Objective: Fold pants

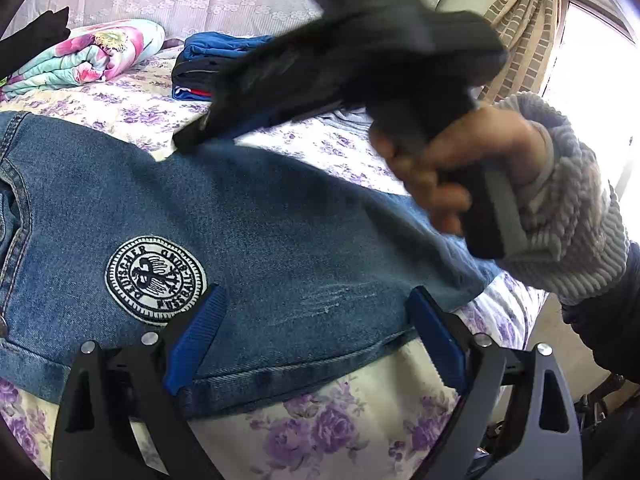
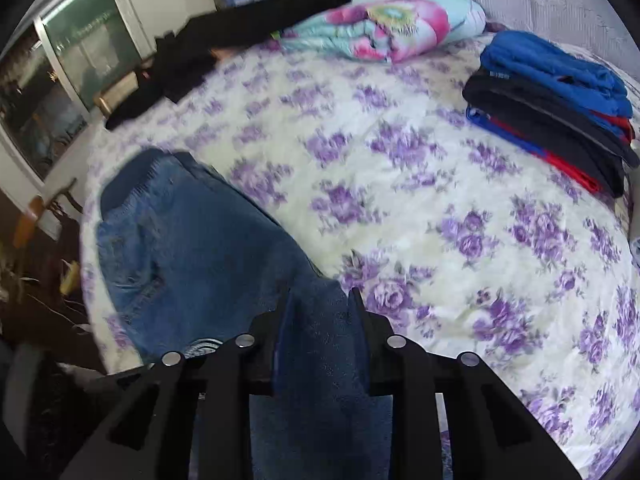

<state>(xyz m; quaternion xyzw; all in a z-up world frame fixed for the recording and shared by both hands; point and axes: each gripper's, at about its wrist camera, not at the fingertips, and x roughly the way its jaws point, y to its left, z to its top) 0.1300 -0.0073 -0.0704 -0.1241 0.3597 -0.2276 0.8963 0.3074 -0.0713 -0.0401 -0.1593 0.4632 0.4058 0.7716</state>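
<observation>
Right tool [image 2: 320,312] pinching jeans [image 1: 248,232] (left tool [image 1: 316,328] agape).

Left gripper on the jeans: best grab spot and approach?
Take the hem edge of the jeans, the stitched border nearest the left gripper, coming in low from the near side. That edge lies flat on the bedspread between the open jaws, while the right gripper already pinches another part of the denim.

jeans [image 2: 192,240] on bedspread [image 2: 440,208] | folded stack [image 2: 552,112] far right | rolled quilt [image 2: 384,24] behind
</observation>
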